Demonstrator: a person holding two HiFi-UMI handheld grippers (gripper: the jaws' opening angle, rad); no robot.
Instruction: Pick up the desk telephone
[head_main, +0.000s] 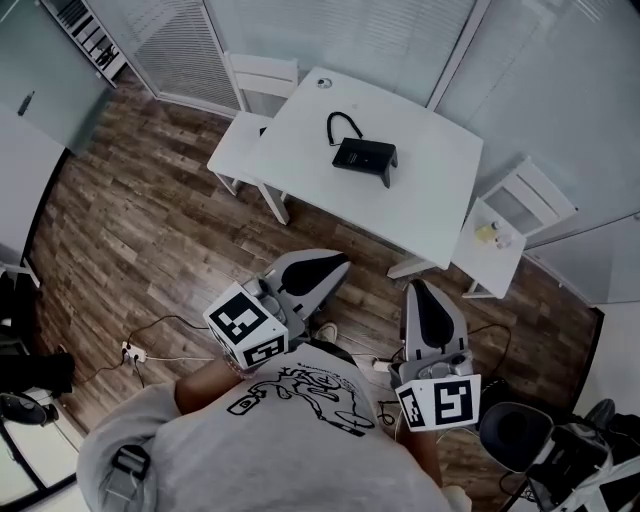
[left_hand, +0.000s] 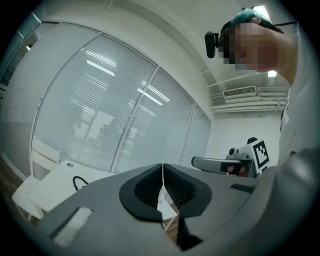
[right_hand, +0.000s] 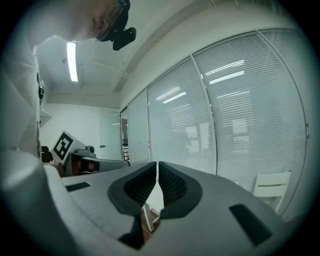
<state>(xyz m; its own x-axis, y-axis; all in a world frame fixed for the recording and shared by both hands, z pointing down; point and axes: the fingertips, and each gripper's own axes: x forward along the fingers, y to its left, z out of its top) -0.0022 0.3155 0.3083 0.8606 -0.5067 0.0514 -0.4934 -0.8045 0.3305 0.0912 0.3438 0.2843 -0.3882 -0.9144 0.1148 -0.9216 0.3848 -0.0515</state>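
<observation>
The black desk telephone (head_main: 365, 156) sits near the middle of a white table (head_main: 300, 150), its cord (head_main: 343, 125) looping behind it. Both grippers are held well short of the table, over the wooden floor. My left gripper (head_main: 343, 261) points toward the table with its jaws shut and nothing between them. My right gripper (head_main: 416, 284) is beside it, also shut and empty. In the left gripper view the closed jaws (left_hand: 162, 168) block most of the table (left_hand: 52, 186); only the cord (left_hand: 79, 182) shows. The right gripper view shows closed jaws (right_hand: 157, 165) and blinds.
A white chair (head_main: 262, 75) stands behind the table's left end, and another white chair (head_main: 528, 197) is at its right. A small white stand (head_main: 488, 262) holds a yellow item. A power strip (head_main: 130, 352) and cables lie on the floor. A black office chair (head_main: 515, 435) is at lower right.
</observation>
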